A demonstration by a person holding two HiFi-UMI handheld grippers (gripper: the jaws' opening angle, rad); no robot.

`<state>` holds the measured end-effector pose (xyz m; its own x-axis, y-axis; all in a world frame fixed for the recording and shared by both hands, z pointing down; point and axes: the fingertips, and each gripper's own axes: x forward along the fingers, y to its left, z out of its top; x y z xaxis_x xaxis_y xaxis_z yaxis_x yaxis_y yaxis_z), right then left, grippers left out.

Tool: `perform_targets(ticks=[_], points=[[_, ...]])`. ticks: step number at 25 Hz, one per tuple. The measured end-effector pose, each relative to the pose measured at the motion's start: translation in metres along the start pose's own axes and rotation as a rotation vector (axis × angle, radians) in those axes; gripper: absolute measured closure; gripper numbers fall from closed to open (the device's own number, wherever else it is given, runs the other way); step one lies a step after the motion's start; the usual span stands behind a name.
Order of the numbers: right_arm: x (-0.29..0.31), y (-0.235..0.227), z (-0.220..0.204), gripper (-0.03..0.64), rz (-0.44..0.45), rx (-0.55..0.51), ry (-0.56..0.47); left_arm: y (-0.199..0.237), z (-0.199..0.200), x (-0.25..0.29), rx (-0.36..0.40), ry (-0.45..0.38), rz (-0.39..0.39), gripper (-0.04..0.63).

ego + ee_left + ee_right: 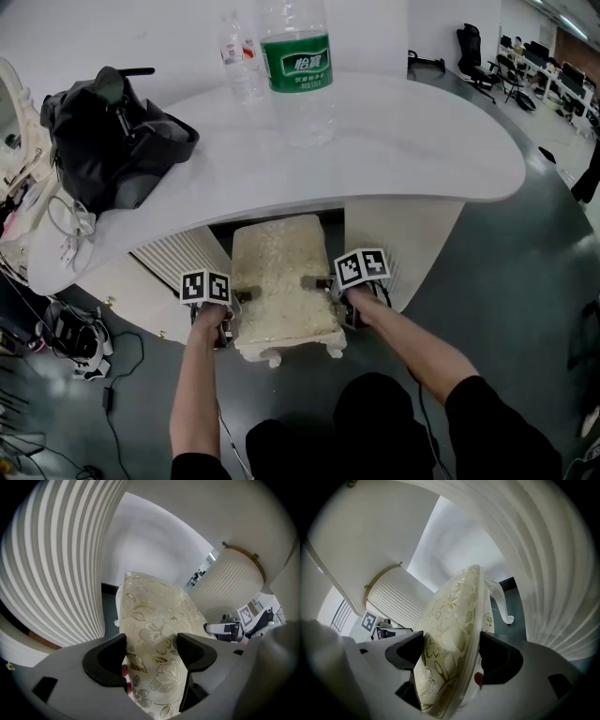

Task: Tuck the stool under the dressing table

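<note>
Looks from head height forward and steeply down over the white dressing table (pixel 422 159) onto the stool (pixel 281 281) half under it, with the left gripper (pixel 242 296) at the stool's left side and the right gripper (pixel 317 281) at its right. Peers from each gripper, very close and low, along its two dark jaws across the stool's patterned seat, inward from opposite sides, toward the table's underside and a fluted pedestal (pixel 51 564). Shares stool and pedestals across all three views, and catches the opposite gripper beyond the seat in each gripper view.
</note>
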<state>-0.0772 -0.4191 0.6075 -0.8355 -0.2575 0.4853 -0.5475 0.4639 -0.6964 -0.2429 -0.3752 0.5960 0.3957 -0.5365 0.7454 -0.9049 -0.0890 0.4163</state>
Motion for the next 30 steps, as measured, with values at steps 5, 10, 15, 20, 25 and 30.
perform_targets(ticks=[5,10,15,20,25,30], points=[[0.007,-0.001,0.011,0.298,-0.009,0.008,-0.033,0.006,0.011,0.003,0.000,0.003,0.001,0.256],[0.013,-0.001,0.019,0.296,-0.024,0.013,-0.053,0.012,0.020,0.004,0.004,0.009,0.003,0.258],[0.022,-0.002,0.023,0.295,-0.044,0.024,-0.073,0.020,0.025,0.008,0.012,0.008,-0.004,0.257],[0.029,-0.002,0.034,0.293,-0.061,0.033,-0.092,0.026,0.038,0.009,0.025,-0.013,-0.006,0.256],[0.034,-0.005,0.043,0.291,-0.076,0.046,-0.094,0.029,0.045,0.012,0.025,-0.030,-0.008,0.256],[0.039,-0.006,0.050,0.290,-0.086,0.050,-0.097,0.033,0.053,0.014,0.028,-0.037,-0.003,0.256]])
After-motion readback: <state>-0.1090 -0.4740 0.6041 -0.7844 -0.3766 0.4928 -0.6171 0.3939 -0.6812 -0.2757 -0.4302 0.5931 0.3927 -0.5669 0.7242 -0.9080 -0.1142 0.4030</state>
